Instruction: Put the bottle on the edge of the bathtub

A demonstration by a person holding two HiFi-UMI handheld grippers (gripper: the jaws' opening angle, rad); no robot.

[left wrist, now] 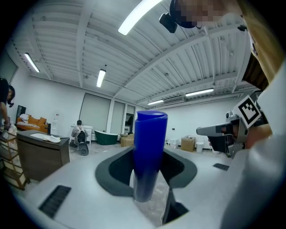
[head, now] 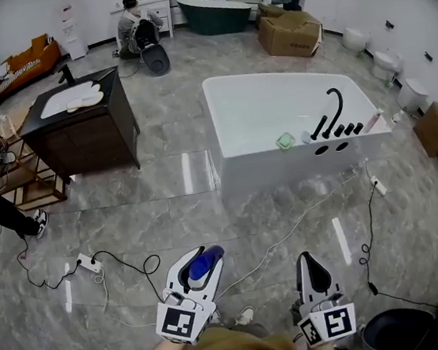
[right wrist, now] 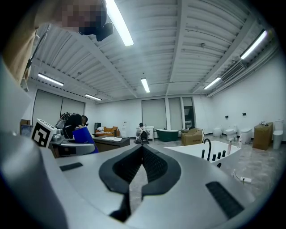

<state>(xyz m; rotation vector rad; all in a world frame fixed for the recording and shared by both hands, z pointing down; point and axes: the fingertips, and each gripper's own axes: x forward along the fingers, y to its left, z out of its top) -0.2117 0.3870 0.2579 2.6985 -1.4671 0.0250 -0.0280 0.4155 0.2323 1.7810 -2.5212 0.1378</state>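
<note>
Here the left tool (head: 200,261) pinches the blue bottle (left wrist: 149,147); the right tool (head: 307,261) is pressed together.

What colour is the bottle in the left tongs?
The bottle is blue; left gripper view shows it best.

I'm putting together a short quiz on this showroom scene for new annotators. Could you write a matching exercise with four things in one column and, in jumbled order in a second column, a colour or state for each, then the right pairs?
Column one
A. bottle
B. right gripper
C. tap
D. sofa

Column two
1. orange
2. shut, with nothing between the jaws
3. black
4. blue, clamped in the left gripper

Pairs: A-4, B-2, C-3, D-1
</note>
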